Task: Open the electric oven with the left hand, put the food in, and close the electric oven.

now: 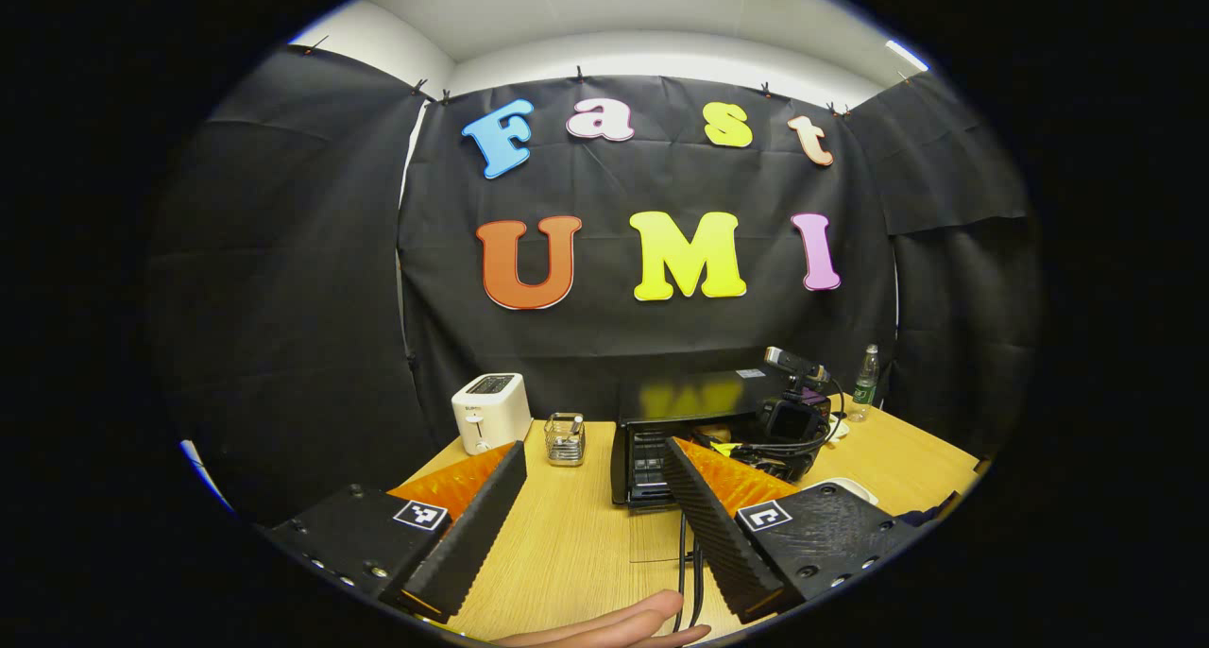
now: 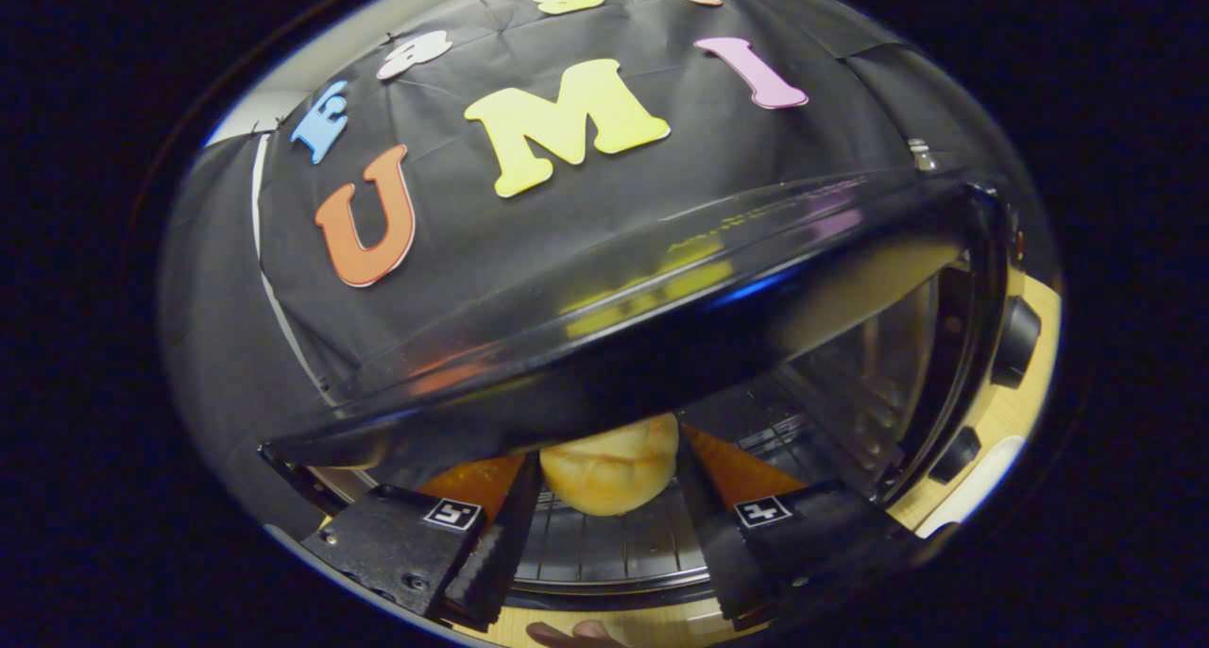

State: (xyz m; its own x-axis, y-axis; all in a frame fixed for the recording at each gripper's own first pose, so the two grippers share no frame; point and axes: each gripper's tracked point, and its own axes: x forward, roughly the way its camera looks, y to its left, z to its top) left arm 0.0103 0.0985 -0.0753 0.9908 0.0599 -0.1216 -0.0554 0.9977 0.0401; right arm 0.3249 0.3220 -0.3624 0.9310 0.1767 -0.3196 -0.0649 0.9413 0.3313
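**Bun at the oven rack**

The right tongs (image 2: 604, 525) reach inside the open electric oven (image 2: 661, 280), their fingers flanking the bun (image 2: 612, 476) just above the wire rack (image 2: 614, 544). Whether they press it or have let go, I cannot tell. The left tongs (image 1: 590, 506) hang released over the counter (image 1: 576, 535), back from the oven's front, likely keeping clear of the opening until the door needs closing.

I count one electric oven (image 1: 661, 440), one white toaster (image 1: 491, 412), one small wire basket (image 1: 565, 438) and one plastic bottle (image 1: 864, 383) on my table (image 1: 576, 535). One bread roll (image 2: 612, 473) sits on one oven rack (image 2: 614, 544). Two oven knobs (image 2: 1015, 341) show.
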